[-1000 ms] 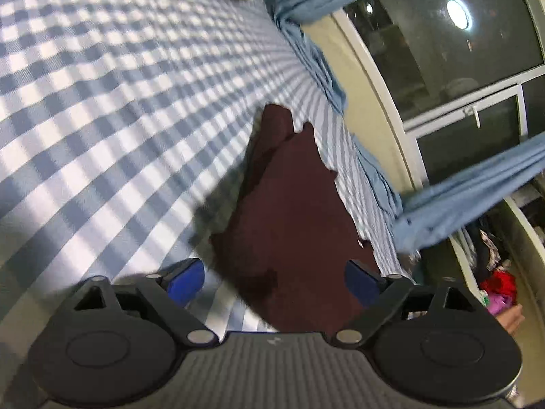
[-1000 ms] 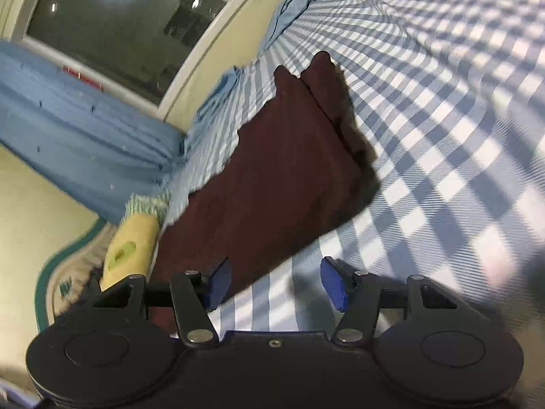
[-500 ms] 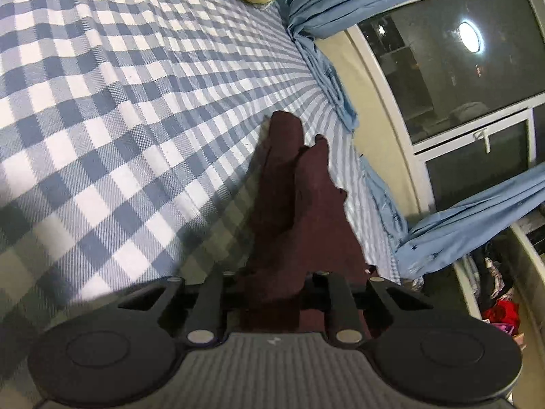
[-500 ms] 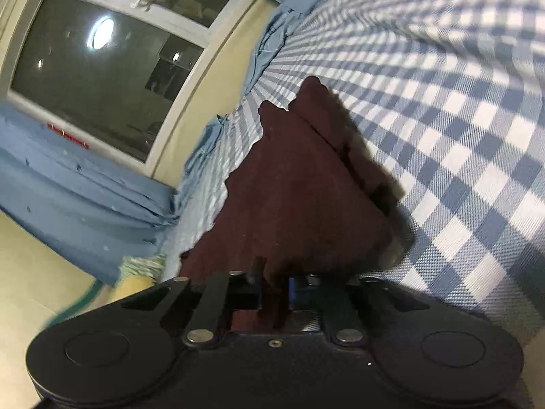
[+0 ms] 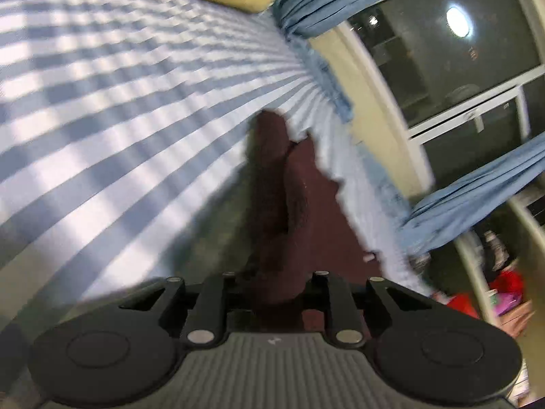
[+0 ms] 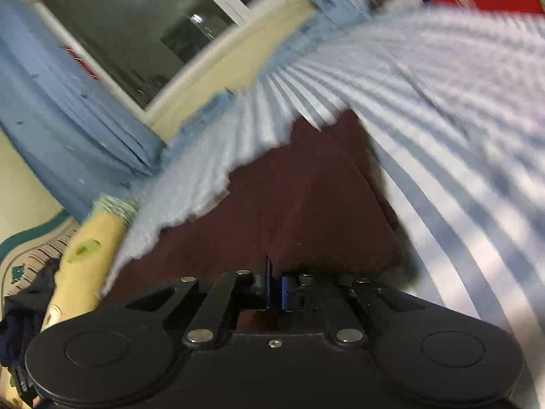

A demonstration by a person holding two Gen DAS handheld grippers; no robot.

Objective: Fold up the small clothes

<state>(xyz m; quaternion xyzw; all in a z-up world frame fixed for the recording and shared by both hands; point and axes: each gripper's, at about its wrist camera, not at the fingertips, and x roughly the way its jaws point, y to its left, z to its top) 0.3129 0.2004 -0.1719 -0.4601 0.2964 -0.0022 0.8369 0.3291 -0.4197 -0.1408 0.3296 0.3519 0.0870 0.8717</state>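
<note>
A: The bed (image 5: 112, 112) with its blue checked sheet is the work surface, the window (image 5: 453, 51) and curtain (image 6: 58, 109) along its far side. Where's the cloth?

B: The dark red garment (image 5: 289, 204) lies on the sheet near the window edge, its near end lifted. Both tools have it.

A: How firmly?

B: The left gripper (image 5: 274, 289) has a thick bunch of fabric pinched between its jaws, though they are just easing apart. The right gripper (image 6: 275, 288) is clenched almost flat on the garment's near hem.

A: So the fold is starting. How to do it well?

B: I'd raise both corners evenly, keep the hem taut between them, carry it towards the far end, and lay edge onto edge. The left's bulky bunch could slip or wrinkle.
</note>
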